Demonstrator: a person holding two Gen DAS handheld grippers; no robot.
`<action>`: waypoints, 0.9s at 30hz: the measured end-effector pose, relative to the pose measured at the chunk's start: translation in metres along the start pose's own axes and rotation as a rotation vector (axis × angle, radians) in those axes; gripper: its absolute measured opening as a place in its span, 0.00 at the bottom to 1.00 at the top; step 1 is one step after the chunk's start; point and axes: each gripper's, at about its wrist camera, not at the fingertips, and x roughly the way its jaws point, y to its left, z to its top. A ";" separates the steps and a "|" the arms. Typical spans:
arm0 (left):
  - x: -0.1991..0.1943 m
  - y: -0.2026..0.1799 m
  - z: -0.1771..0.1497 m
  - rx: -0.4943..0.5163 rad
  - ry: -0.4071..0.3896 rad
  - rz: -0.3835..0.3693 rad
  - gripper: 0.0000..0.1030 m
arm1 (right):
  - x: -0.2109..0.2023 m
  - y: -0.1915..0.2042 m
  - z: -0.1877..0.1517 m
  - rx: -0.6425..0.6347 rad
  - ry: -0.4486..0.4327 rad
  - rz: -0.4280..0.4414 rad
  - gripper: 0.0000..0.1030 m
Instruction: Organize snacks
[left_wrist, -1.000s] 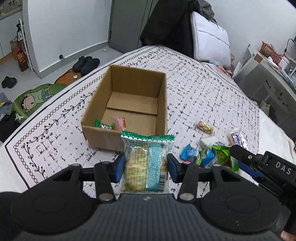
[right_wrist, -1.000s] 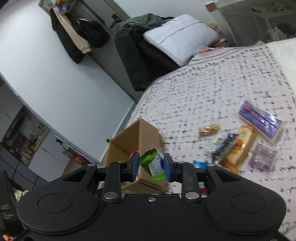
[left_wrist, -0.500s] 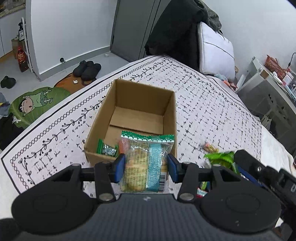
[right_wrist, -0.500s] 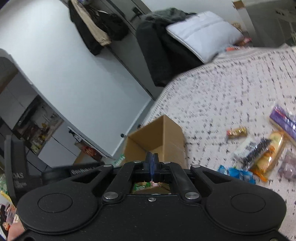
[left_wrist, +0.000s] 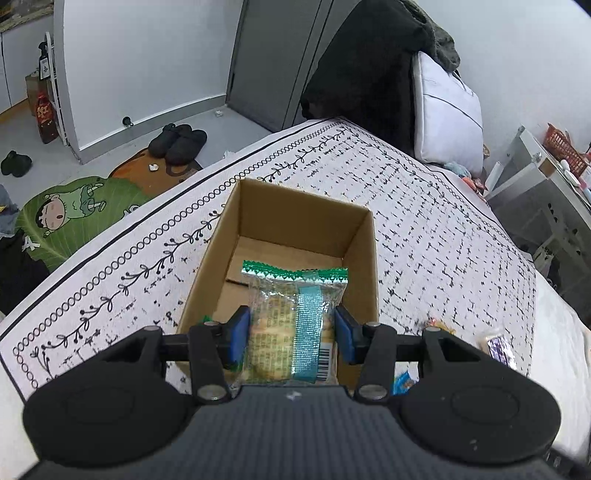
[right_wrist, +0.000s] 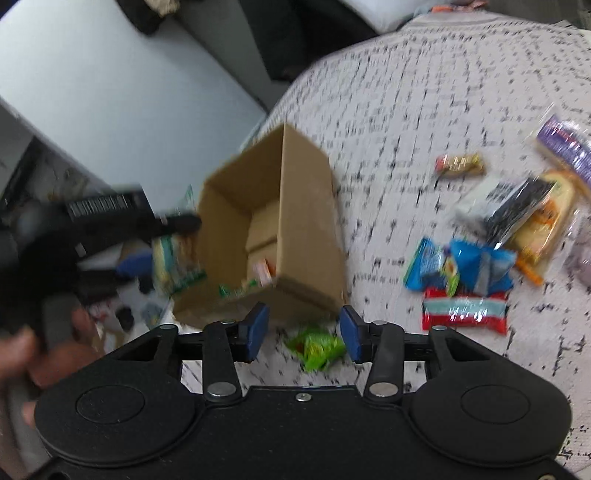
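Observation:
An open cardboard box (left_wrist: 354, 236) stands on the patterned bed; it also shows in the right wrist view (right_wrist: 306, 206). My left gripper (left_wrist: 291, 334) is shut on a clear cracker packet (left_wrist: 291, 325) with a green top edge, held over the box's near end. My right gripper (right_wrist: 303, 334) is open, and a small green snack packet (right_wrist: 314, 349) lies on the bed between its fingers, just outside the box's near wall. Small snacks (right_wrist: 258, 277) lie inside the box. The right wrist view is blurred.
Several loose snacks lie on the bed right of the box: blue packets (right_wrist: 461, 269), a red bar (right_wrist: 463, 312), a gold candy (right_wrist: 460, 164), a bread packet (right_wrist: 543, 221). A white pillow (left_wrist: 447, 114) and dark clothing (left_wrist: 362, 70) lie at the bed's head. Slippers (left_wrist: 179, 142) sit on the floor.
My left gripper carried the cracker packet forward over the box. My right gripper held the green packet, appeared shut half a second ago, and is now open with the packet on the bed.

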 end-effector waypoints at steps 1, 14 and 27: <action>0.002 0.001 0.001 -0.001 -0.001 -0.001 0.46 | 0.006 0.002 -0.003 -0.007 0.017 -0.011 0.46; 0.008 0.025 0.004 -0.048 0.017 -0.001 0.62 | 0.074 0.028 -0.036 -0.103 0.074 -0.168 0.31; 0.003 0.062 -0.011 -0.101 0.068 0.020 0.65 | 0.048 0.031 -0.038 -0.099 0.057 -0.190 0.22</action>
